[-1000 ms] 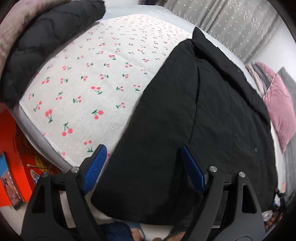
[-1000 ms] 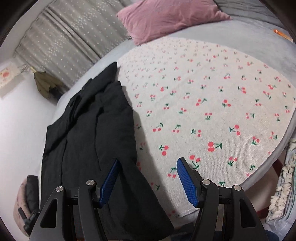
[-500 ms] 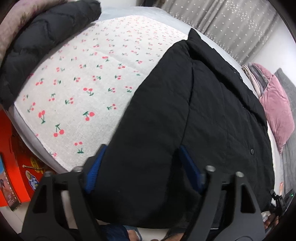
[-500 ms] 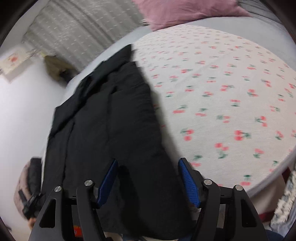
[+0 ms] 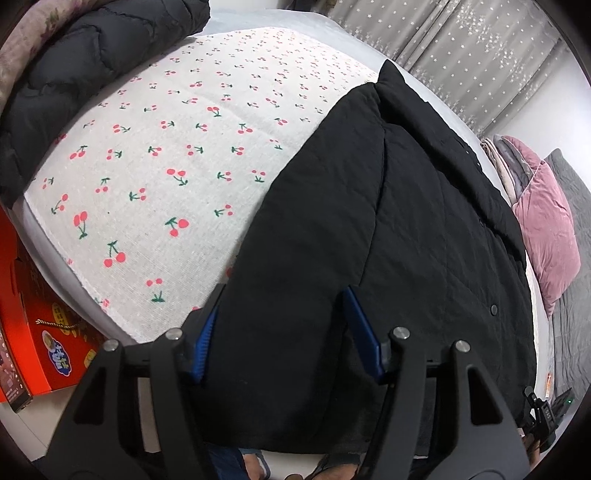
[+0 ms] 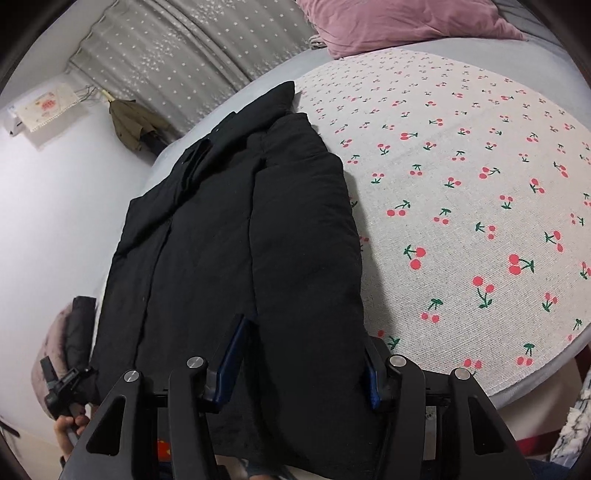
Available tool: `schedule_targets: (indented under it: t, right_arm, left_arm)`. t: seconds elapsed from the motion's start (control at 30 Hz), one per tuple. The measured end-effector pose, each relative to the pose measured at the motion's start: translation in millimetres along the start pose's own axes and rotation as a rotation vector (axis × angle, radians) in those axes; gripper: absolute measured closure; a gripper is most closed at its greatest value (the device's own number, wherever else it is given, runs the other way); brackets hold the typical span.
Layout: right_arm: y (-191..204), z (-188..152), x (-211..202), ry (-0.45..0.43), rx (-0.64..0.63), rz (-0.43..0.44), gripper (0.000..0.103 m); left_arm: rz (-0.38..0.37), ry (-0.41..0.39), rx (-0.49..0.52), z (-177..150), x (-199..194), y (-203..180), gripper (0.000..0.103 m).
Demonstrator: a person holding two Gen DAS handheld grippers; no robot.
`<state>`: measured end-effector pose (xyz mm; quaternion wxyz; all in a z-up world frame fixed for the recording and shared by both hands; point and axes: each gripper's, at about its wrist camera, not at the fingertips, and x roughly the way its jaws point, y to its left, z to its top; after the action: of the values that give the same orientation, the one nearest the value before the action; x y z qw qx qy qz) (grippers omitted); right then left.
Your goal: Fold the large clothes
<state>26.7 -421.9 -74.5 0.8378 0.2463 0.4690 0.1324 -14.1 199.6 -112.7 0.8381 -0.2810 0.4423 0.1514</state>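
A large black quilted coat (image 5: 388,229) lies lengthwise on a bed under a white cherry-print cloth (image 5: 166,155). In the right wrist view the coat (image 6: 229,229) has its sleeves folded over the body. My left gripper (image 5: 284,332) is open, its blue fingers astride the coat's near sleeve end. My right gripper (image 6: 301,360) is open, its fingers astride the coat's other near sleeve end; the right finger is partly hidden behind the fabric. Neither jaw has closed on the cloth.
A black puffer jacket (image 5: 85,74) is heaped at the left end of the bed. A pink pillow (image 5: 550,218) lies at the other end, also in the right wrist view (image 6: 406,22). A red box (image 5: 33,332) stands on the floor. Grey curtains (image 6: 207,44) hang behind.
Both grippers have moved forward and inward onto the coat's near hem. The fingers, earlier beside bare cloth, now straddle the black fabric. Both stay open.
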Motion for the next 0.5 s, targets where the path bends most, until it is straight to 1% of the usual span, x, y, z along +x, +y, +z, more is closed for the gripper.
schedule_targets:
  t: [0.07,0.1,0.13,0.17,0.2,0.23,0.3,0.37,0.43,0.47,0.5]
  right_arm:
    - [0.4,-1.4,-0.1,0.003,0.004,0.027,0.05]
    - [-0.8,-3.2,-0.3,0.006,0.023,0.063,0.05]
    - [-4.6,-6.7,0.6,0.014,0.062,0.118,0.05]
    - [-7.9,-9.2,2.6,0.021,0.093,0.147,0.05]
    - [-11.9,-13.2,4.3,0.027,0.128,0.169,0.05]
    - [-12.8,-15.3,4.4,0.022,0.135,0.172,0.05]
    - [-4.2,-18.5,4.6,0.006,0.083,0.139,0.05]
    - [3.4,-20.4,7.0,0.011,0.041,0.116,0.05]
    - [3.4,-21.4,8.5,0.014,0.045,0.118,0.052]
    - [3.1,-21.6,9.3,0.014,0.047,0.113,0.053]
    - [4.4,-23.4,10.2,0.014,0.045,0.102,0.064]
  left_arm:
    - [0.008,-0.001,0.014,0.0,-0.1,-0.8,0.039]
    - [0.015,-0.003,0.025,-0.3,-0.5,-2.3,0.041]
    - [0.023,-0.005,0.039,-0.9,-1.1,-3.5,0.045]
    - [0.029,-0.005,0.045,-2.0,-1.1,-5.9,0.051]
    - [0.033,-0.004,0.052,-2.6,-0.9,-7.5,0.052]
    - [0.035,-0.004,0.057,-3.0,-0.6,-8.8,0.052]
    - [0.031,0.002,0.052,-2.8,0.9,-9.3,0.052]
    - [0.025,0.004,0.036,-2.1,1.9,-8.7,0.051]
    - [0.025,0.004,0.033,-1.9,3.2,-8.1,0.051]
    - [0.031,0.002,0.043,-2.6,3.7,-9.6,0.051]
    - [0.038,-0.001,0.052,-3.9,3.8,-11.6,0.051]
